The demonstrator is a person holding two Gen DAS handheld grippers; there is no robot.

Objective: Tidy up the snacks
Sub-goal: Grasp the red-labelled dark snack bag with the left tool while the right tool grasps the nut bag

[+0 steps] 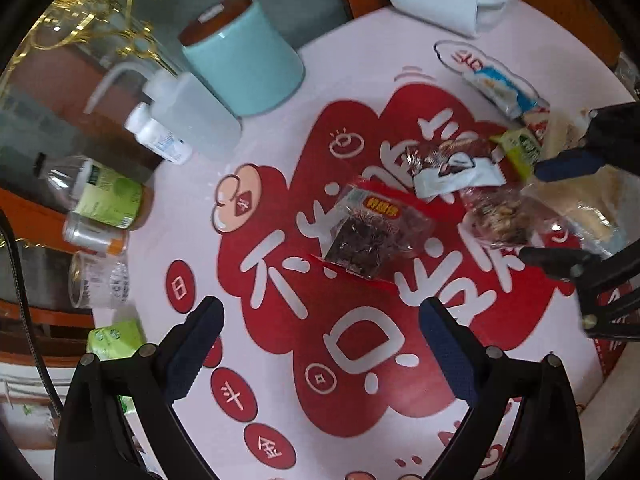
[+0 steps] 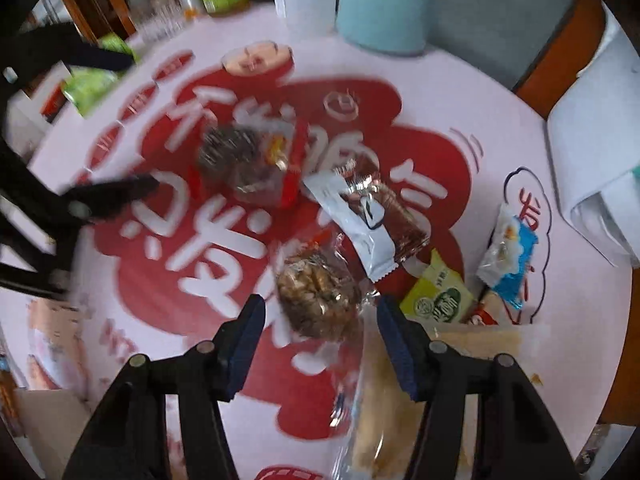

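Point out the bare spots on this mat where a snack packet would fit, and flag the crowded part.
Free: the mat between the left gripper and the dark dried-fruit packet, and the strip between that packet and the teal canister. Crowded: around the right gripper, where the walnut packet, brown-and-white wrapper, green packet and blue packet cluster.

Both wrist views look steeply down, sharing the snack pile (image 1: 440,200).
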